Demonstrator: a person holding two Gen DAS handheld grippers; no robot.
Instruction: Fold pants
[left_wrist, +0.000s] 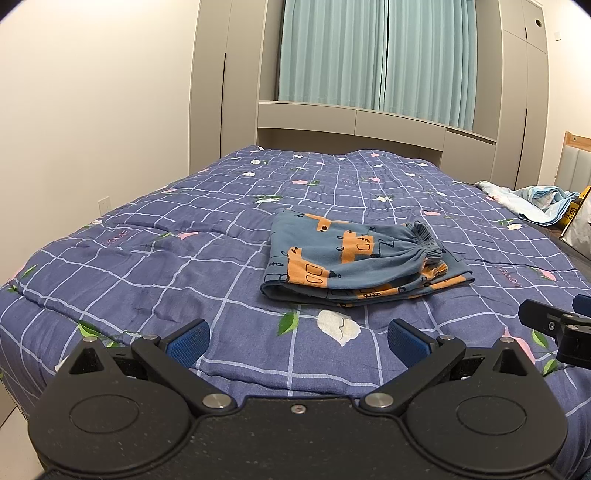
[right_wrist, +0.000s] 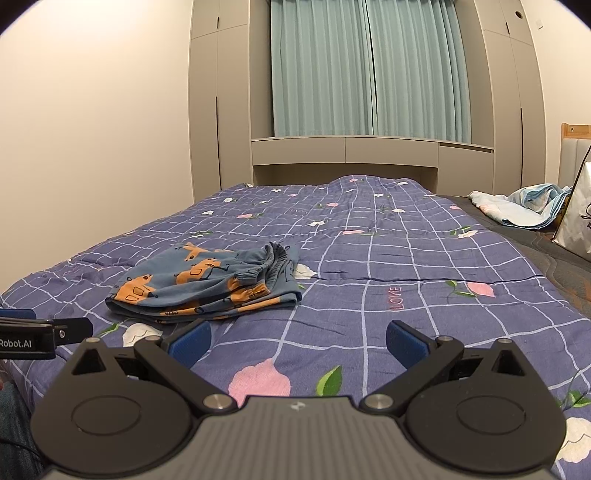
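The pants lie folded in a flat stack on the bed, beyond both tongs, with the long axis running left to right across the bed and the gathered waistband pointing right. The left tongs stand wide apart, holding nothing and touching nothing, with the pants just ahead of the fingers. The right tongs also stand wide apart and hold nothing, with the pants ahead and to the left of them.
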